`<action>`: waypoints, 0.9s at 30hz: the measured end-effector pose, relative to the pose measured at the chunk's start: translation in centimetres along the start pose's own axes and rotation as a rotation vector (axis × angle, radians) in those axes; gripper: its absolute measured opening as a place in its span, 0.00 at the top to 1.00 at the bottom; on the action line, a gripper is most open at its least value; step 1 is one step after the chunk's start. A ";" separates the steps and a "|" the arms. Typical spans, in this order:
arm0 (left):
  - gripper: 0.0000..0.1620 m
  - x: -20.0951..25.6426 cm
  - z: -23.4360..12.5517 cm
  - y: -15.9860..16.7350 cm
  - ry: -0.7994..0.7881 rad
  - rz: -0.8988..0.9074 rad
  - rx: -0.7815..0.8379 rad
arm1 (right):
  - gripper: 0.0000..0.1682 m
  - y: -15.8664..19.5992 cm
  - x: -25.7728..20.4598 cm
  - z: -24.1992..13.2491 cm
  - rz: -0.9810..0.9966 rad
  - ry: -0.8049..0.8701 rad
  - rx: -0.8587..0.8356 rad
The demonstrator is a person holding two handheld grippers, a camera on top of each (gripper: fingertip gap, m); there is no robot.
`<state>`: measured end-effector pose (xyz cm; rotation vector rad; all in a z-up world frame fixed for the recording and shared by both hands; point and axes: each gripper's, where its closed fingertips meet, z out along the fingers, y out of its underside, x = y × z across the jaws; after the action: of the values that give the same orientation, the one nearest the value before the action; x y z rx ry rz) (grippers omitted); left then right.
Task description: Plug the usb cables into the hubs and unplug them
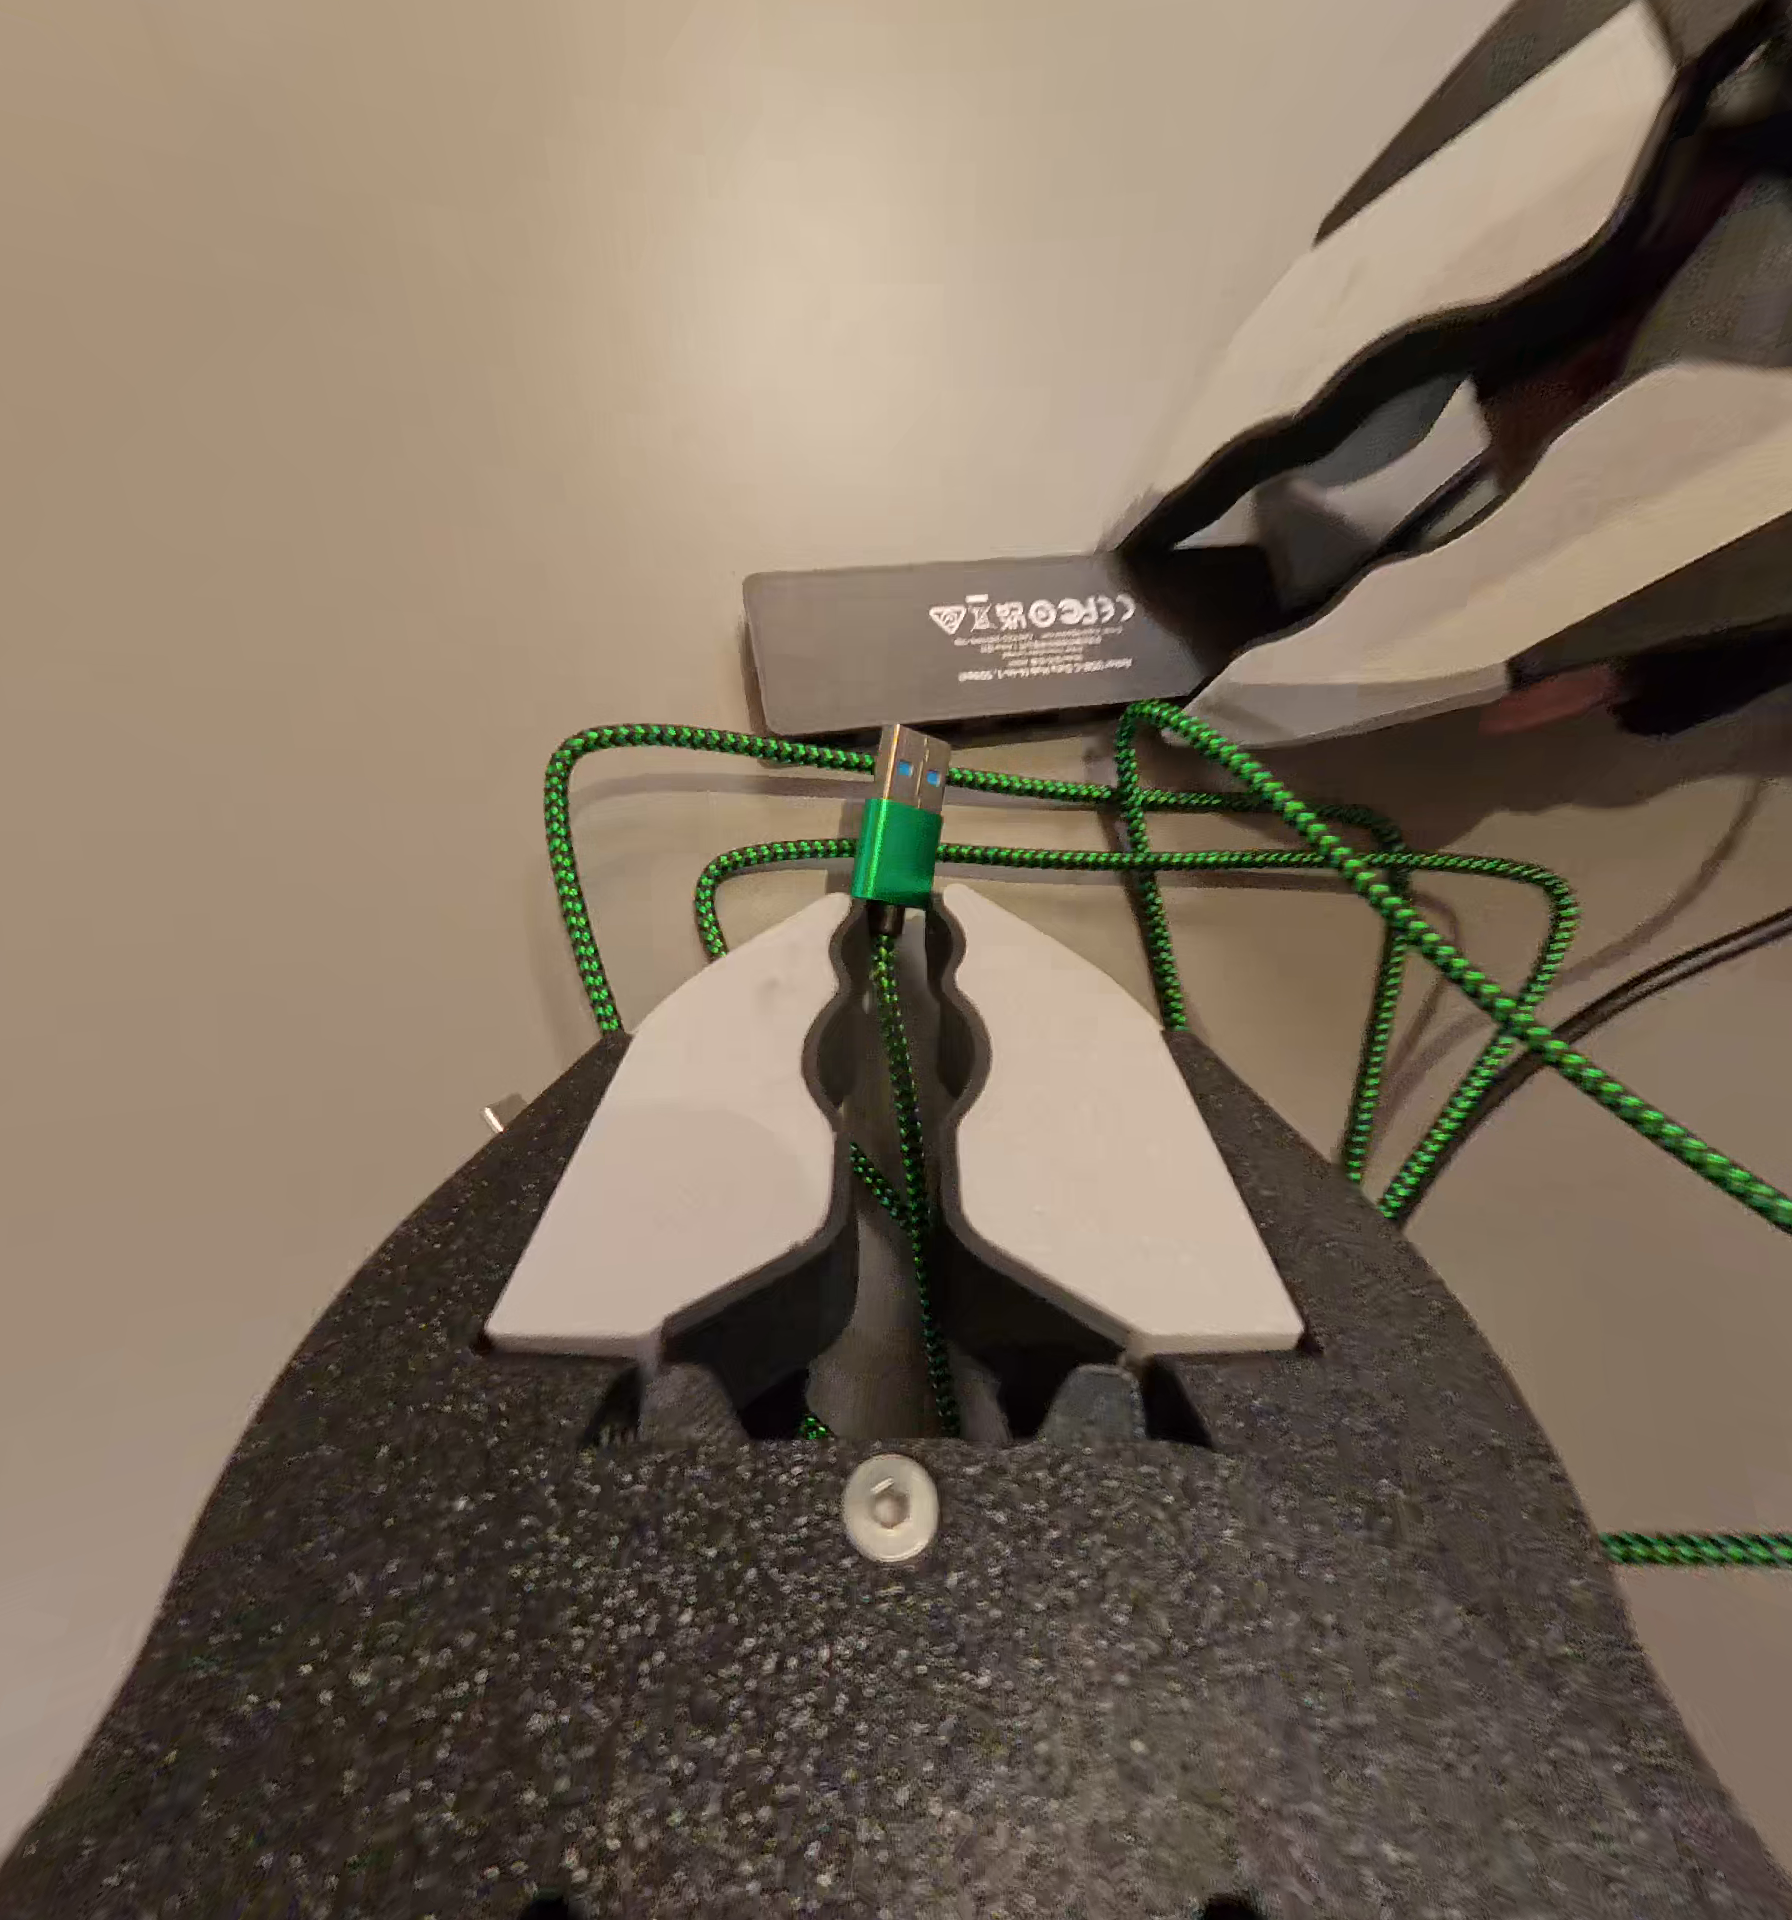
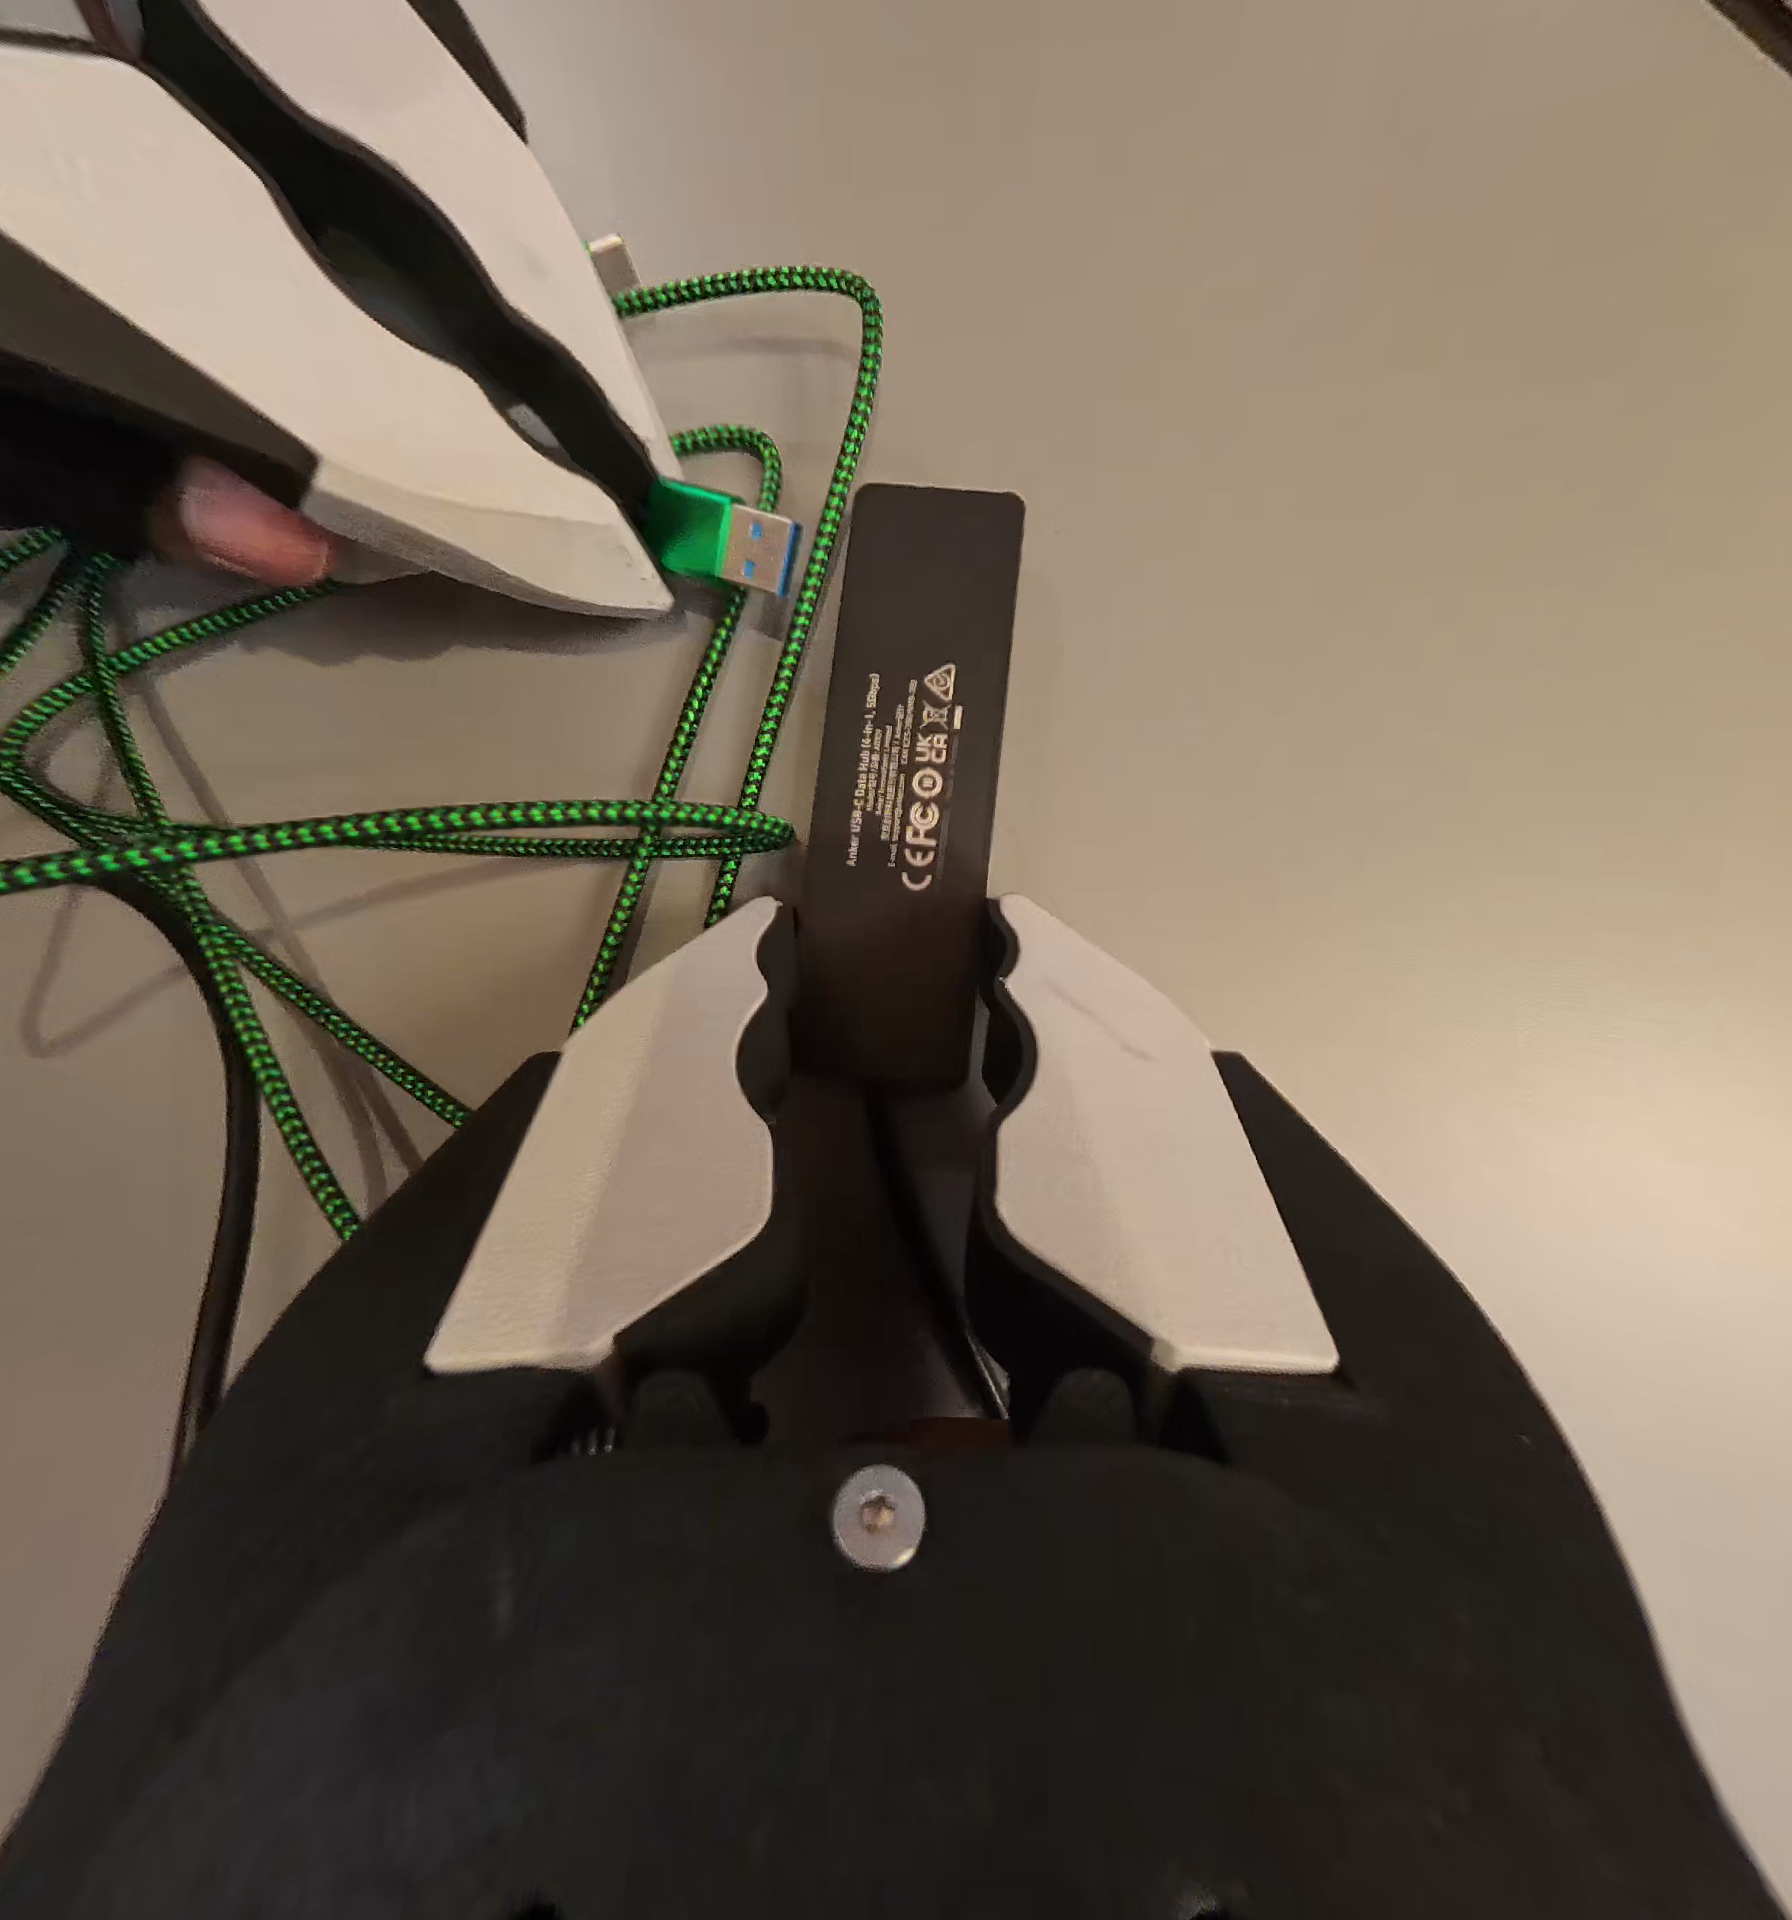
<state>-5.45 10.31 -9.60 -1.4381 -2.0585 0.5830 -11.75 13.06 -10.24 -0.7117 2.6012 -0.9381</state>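
A: We see a bare beige tabletop (image 1: 300, 520), green braided cable (image 1: 1391, 862) looped mid-frame.

B: Our left gripper (image 1: 897, 904) pinches the green USB plug (image 1: 897, 831), just short of the black hub (image 2: 918, 727); the right gripper (image 2: 892, 925) clamps the hub's near end.

A: Only the right view's upper left shows a fingertip (image 2: 248, 530).

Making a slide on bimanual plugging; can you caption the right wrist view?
Right gripper clamps the black hub while the left gripper brings a green USB plug toward its side.
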 end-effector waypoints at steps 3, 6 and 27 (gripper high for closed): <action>0.94 0.2 -0.9 -0.5 0.060 -0.070 0.064 | 0.80 -0.5 0.3 -0.6 0.047 -0.019 0.063; 0.94 0.6 -1.7 -1.0 0.116 -0.119 0.114 | 0.81 -1.4 0.6 -1.7 0.080 -0.043 0.154; 0.94 1.3 -2.4 -1.3 0.219 -0.245 0.181 | 0.81 -2.3 -1.3 -2.9 -0.203 0.098 0.214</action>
<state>-5.14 11.14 -6.75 -1.0762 -1.9173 0.4745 -11.07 13.80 -6.43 -0.9033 2.4914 -1.3196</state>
